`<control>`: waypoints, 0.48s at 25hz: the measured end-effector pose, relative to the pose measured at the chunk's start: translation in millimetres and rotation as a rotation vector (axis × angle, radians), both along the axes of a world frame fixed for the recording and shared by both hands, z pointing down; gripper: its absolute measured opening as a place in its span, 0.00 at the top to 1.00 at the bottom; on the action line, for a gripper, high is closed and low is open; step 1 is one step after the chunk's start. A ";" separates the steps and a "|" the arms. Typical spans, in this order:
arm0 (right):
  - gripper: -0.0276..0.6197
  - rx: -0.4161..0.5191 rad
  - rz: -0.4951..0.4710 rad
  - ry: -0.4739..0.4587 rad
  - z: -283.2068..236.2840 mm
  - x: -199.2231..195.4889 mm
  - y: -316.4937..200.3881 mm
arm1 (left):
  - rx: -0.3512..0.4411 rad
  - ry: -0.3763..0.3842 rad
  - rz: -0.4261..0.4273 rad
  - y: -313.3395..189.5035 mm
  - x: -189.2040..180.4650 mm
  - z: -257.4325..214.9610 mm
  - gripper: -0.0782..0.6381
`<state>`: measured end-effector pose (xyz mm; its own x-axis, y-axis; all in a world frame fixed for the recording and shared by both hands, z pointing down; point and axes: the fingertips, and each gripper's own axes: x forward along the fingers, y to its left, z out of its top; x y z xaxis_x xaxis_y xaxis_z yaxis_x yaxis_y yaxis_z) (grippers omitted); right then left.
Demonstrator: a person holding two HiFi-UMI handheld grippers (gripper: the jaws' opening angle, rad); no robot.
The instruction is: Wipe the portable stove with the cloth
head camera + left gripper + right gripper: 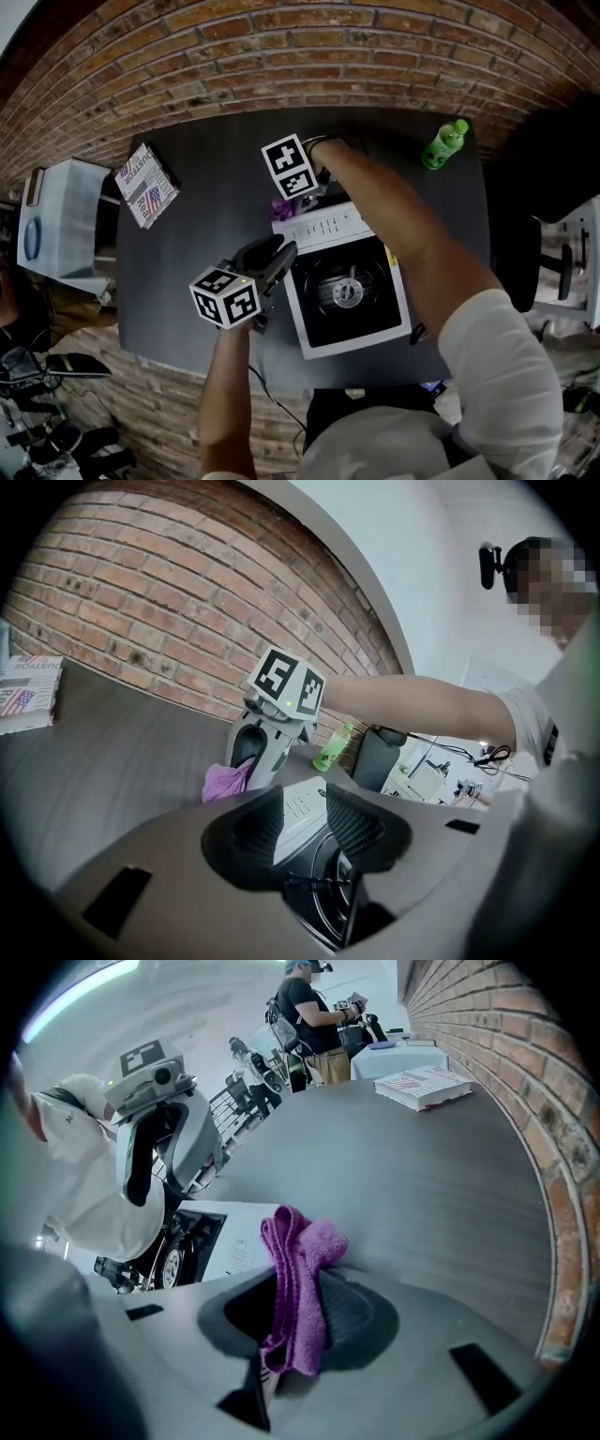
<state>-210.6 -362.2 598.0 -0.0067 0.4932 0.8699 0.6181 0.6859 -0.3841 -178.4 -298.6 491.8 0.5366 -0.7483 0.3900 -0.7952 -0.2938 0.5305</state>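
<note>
Right gripper is clamped on the purple cloth, folded and sticking up lengthwise from between its jaws, just by the portable stove's far left corner. The stove sits on the tabletop against the middle of the near edge, long axis running near-to-far, control panel toward the far edge. Left gripper hovers with jaws apart and nothing between them, at the stove's left edge.
</note>
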 end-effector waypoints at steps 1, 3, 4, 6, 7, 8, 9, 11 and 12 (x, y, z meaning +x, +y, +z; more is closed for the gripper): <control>0.78 0.006 -0.008 0.006 -0.7 3.3 -1.4 | 0.000 0.000 0.002 0.2 1.0 -0.4 0.68; 0.78 0.017 -0.021 0.018 -2.1 9.9 -4.3 | 0.000 -0.001 0.006 0.5 2.7 -1.4 0.68; 0.78 0.023 -0.029 0.025 -3.1 13.0 -5.8 | 0.000 -0.002 0.007 0.6 3.4 -2.1 0.68; 0.78 0.037 -0.045 0.037 -5.7 19.2 -8.9 | 0.002 -0.004 0.010 0.5 5.0 -3.9 0.68; 0.78 0.043 -0.052 0.042 -7.0 22.2 -10.1 | 0.003 -0.005 0.011 0.5 6.1 -4.8 0.68; 0.78 0.047 -0.056 0.045 -7.9 24.9 -11.1 | 0.005 -0.005 0.012 0.4 7.3 -5.5 0.68; 0.78 0.049 -0.057 0.047 -8.4 27.2 -11.9 | 0.006 -0.006 0.014 0.3 8.8 -6.1 0.68; 0.78 0.050 -0.051 0.047 -7.8 31.1 -13.0 | 0.007 -0.006 0.019 -0.2 11.9 -6.6 0.68; 0.78 0.049 -0.047 0.046 -7.3 32.8 -13.7 | 0.007 -0.006 0.022 -0.7 13.5 -6.7 0.68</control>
